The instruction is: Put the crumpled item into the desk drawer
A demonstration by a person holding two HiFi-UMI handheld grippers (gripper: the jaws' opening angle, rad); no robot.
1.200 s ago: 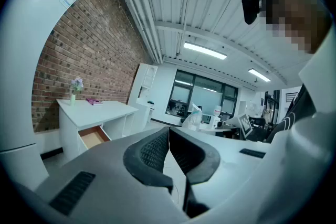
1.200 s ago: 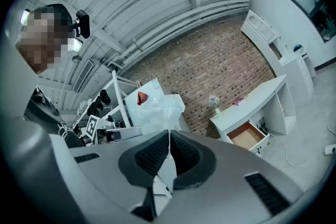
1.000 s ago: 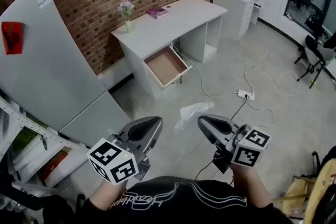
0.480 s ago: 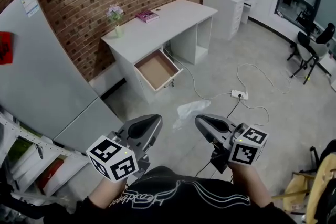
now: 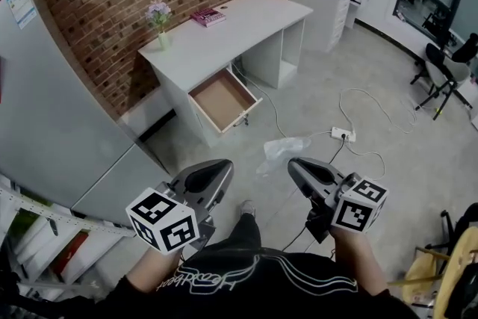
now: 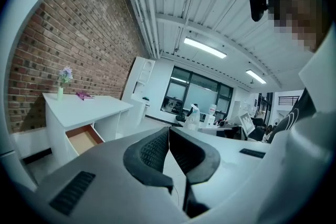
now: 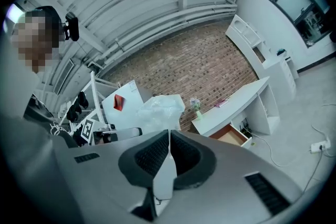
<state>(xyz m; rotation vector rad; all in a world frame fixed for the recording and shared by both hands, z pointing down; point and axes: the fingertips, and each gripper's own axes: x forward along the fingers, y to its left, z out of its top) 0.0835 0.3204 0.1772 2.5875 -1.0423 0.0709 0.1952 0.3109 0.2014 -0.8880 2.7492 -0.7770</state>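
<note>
A: Plastic, head view: crumpled bag (image 5: 282, 152) at the right gripper (image 5: 293, 163) tip, over the floor (image 5: 358, 78), well apart from the open drawer (image 5: 224, 99).
B: Left gripper view: left gripper (image 6: 169, 131) closed, empty. Right gripper view: jaws clamped on the crumpled bag.

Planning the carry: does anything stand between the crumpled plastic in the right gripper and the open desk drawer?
Nothing visible. The crumpled plastic, pinched in the right gripper, has bare floor up to the open drawer; the power strip lies aside.
</note>
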